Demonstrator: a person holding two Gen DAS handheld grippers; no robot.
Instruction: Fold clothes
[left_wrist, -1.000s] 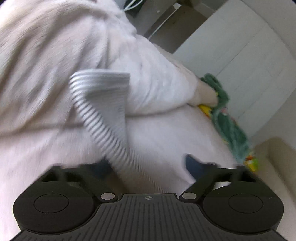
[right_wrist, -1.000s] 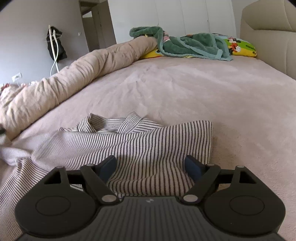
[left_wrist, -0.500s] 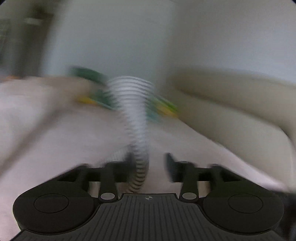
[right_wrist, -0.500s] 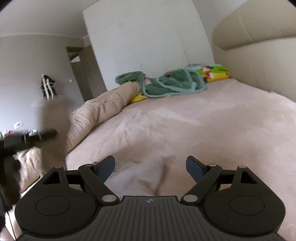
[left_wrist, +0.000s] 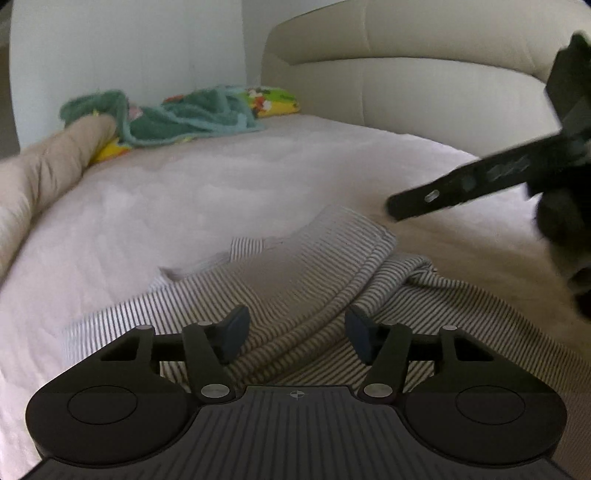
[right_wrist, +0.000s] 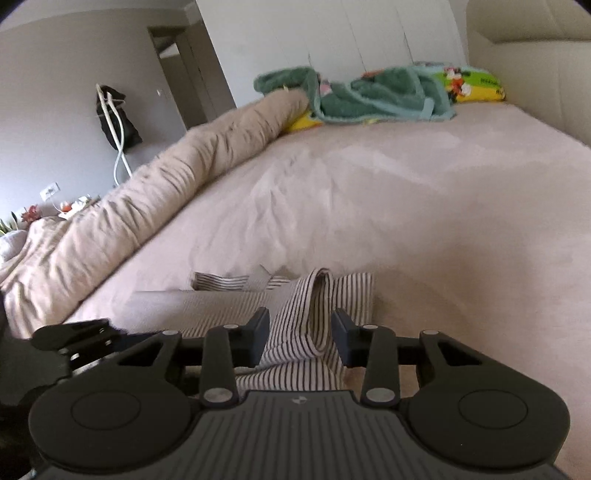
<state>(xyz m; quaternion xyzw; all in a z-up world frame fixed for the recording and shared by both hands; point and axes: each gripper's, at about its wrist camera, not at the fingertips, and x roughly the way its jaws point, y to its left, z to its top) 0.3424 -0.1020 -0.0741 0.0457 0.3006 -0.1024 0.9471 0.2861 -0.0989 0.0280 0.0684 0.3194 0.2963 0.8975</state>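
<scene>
Striped garment (left_wrist: 303, 291) now lies on the bed (left_wrist: 184, 192), sleeve folded diagonally across the body. A second ago the left gripper (left_wrist: 293, 334) had that sleeve pinched and was swinging it through the air; half a second ago it was still mid-swing. Now its fingers are spread wide, nothing between them, hovering just over the folded sleeve. So the sleeve drop is done.

Landmark = the garment. Left of it: rolled beige duvet (right_wrist: 177, 173) running along the bed edge. Beyond it, well apart, near the headboard (left_wrist: 424, 85): green blanket (left_wrist: 184, 118) on a cartoon pillow (left_wrist: 275, 101).

Right gripper (right_wrist: 301, 341): a second ago it sat wide open over the flat body of the garment, then lifted away. Now the fingers are partly apart, straddling a raised ridge of striped cloth at the garment's right edge. Gap is visible on both sides of the ridge, so no grip yet. From the left wrist view it shows as a blurred dark shape right of the garment, still moving.

Read: one sleeve fold complete, right side next. Risk: pinching only the top layer of that ridge and dragging the fold askew.
</scene>
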